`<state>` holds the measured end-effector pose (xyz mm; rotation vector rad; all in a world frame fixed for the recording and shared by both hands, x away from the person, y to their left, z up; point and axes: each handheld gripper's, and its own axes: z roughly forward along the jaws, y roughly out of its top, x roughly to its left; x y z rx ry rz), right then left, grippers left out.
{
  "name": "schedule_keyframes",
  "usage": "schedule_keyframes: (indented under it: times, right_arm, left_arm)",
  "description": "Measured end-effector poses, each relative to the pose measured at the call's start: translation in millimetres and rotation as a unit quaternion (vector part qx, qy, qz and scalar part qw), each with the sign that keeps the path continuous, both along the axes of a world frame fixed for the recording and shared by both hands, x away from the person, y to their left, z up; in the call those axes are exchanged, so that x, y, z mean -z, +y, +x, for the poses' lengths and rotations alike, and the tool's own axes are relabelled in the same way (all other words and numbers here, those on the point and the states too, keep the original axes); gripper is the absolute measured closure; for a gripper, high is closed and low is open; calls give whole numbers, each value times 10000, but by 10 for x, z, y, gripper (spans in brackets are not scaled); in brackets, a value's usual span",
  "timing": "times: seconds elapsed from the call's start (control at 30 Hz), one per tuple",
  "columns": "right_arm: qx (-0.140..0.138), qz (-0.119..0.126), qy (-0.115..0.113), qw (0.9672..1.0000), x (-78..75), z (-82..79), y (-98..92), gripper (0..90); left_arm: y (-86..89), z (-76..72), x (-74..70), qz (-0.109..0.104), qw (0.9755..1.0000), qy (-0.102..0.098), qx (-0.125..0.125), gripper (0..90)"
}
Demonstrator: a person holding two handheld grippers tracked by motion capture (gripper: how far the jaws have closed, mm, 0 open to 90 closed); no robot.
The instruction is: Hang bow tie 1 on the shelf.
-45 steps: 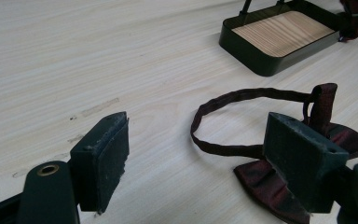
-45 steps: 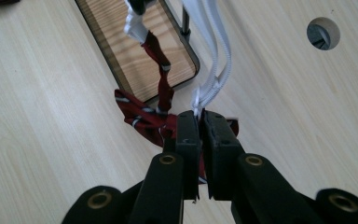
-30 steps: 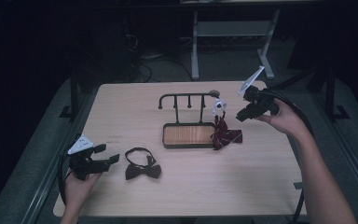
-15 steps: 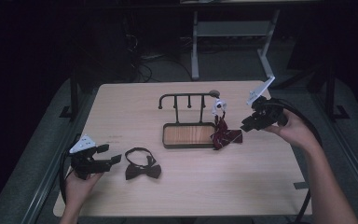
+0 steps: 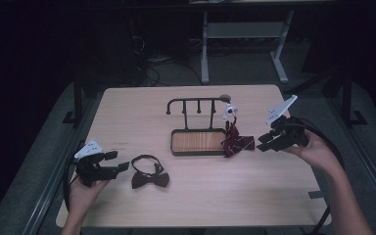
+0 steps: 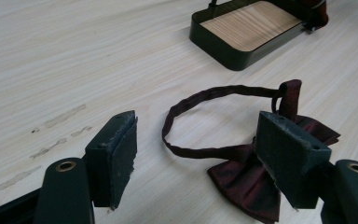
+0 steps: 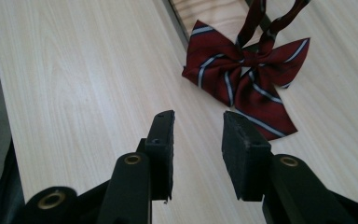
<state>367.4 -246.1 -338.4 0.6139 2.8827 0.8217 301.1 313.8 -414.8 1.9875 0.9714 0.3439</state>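
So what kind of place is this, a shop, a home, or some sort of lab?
Most likely a lab or workshop set up for recording. A bare wooden table stands in a dark room, cables trail on the floor behind it, and a second table's metal leg frame stands beyond. Nothing suggests a home or shop.

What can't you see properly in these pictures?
- Striped bow tie: right gripper view, its strap runs off the top edge.
- Plain bow tie: left gripper view, partly behind one of the left gripper's fingers.
- Small white thing on the rack: high view, too small to identify.
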Motion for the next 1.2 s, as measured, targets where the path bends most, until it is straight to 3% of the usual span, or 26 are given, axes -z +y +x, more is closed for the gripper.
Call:
schedule_keyframes:
  times: [0.3, 0.37, 0.6, 1.2]
  right_arm:
    - [13, 140, -5, 9999, 169, -146, -94, 596]
    - [22, 145, 21, 9999, 212, -161, -107, 592]
    - [84, 210, 54, 9997, 321, -230, -155, 574]
    - [209, 322, -31, 9993, 438, -415, -208, 549]
  left_arm:
    - [-34, 52, 4, 175, 9995, 116, 254, 313]
    - [-43, 53, 13, 106, 9994, 191, 253, 325]
    - [-56, 87, 42, 212, 9988, 293, 320, 337]
    - [-64, 281, 168, 214, 9970, 712, 215, 433]
